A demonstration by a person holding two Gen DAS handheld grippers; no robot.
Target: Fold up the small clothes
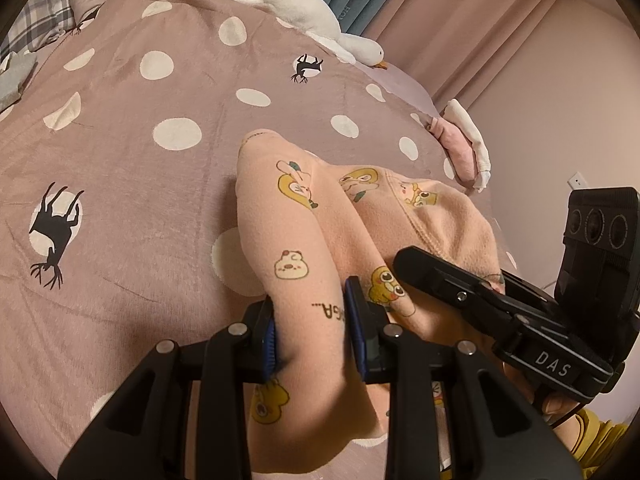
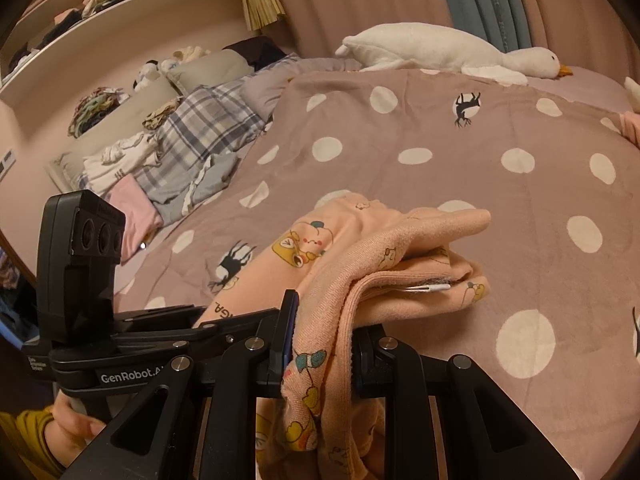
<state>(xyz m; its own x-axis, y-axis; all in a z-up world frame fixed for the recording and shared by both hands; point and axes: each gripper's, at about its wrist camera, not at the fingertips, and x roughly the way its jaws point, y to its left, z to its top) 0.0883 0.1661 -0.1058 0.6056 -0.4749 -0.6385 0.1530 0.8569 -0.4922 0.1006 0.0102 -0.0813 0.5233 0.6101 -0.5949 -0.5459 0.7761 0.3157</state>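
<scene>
A small peach garment [image 1: 304, 232] printed with cartoon animals lies bunched on the mauve polka-dot blanket [image 1: 132, 152]. My left gripper [image 1: 312, 324] is shut on one leg-like fold of it, blue pads [image 1: 271, 340] pressing both sides. In the right wrist view the same peach garment [image 2: 384, 248] drapes forward over the blanket [image 2: 460, 148], and my right gripper [image 2: 324, 344] is shut on a bunched edge of it. The right gripper's body [image 1: 520, 312] shows at the right of the left wrist view, close beside the left one. A white label pokes from a fold.
A white plush goose [image 2: 452, 52] lies along the bed's far edge. Folded pink and white cloth [image 1: 464, 144] sits at the right edge. Plaid bedding, pillows and piled clothes [image 2: 180, 136] crowd the left side. Curtains and shelves stand behind. A yellow sleeve [image 2: 24, 432] shows low.
</scene>
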